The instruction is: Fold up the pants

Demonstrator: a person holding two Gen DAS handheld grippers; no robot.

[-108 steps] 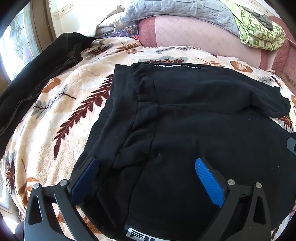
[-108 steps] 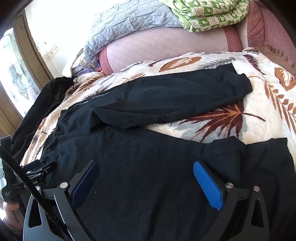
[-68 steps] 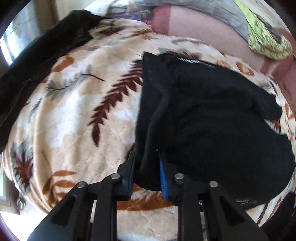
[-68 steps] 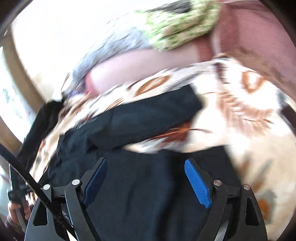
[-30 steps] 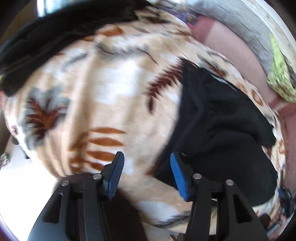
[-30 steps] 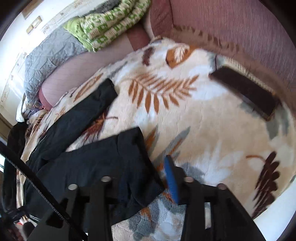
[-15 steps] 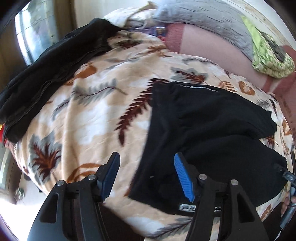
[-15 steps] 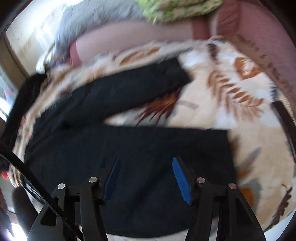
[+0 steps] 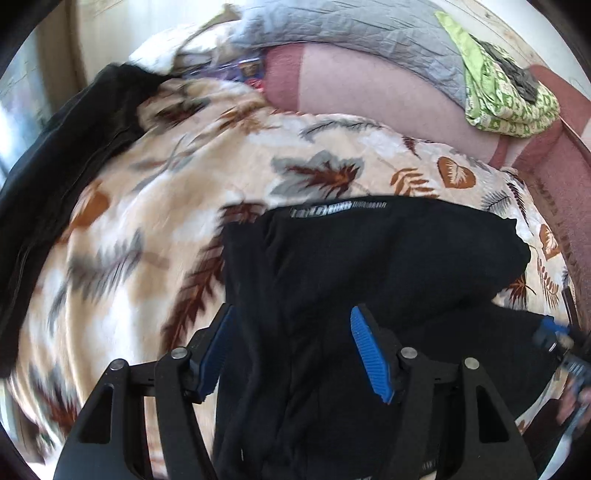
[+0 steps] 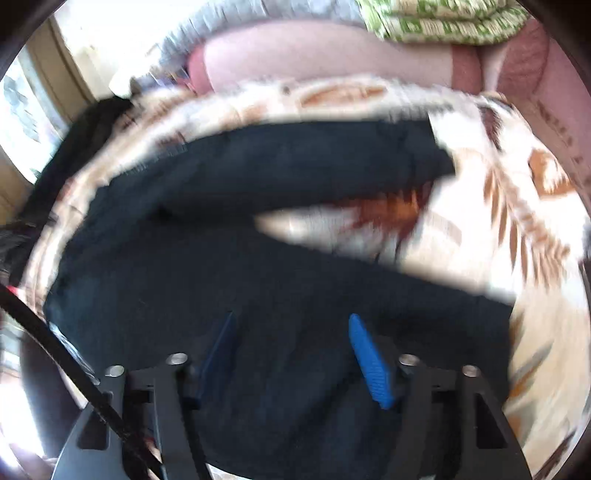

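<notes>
Pants (image 9: 369,258) lay spread on blanket (image 9: 147,221), legs still splayed, no fold done. Left claw (image 9: 291,350) and right claw (image 10: 291,354) gaped, holding nothing.

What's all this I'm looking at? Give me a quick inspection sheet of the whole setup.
Surface: leaf-print blanket spread over a sofa.
Job's things: black pants lying on the blanket, the two legs apart at the far end.
Clutter: dark garment at the blanket's left edge; grey quilt and green patterned cloth on the sofa back.
Grippers: left gripper open above the pants; right gripper open above the pants, view blurred.
Cables: black cord beside the right gripper.
Surroundings: pink sofa back.
</notes>
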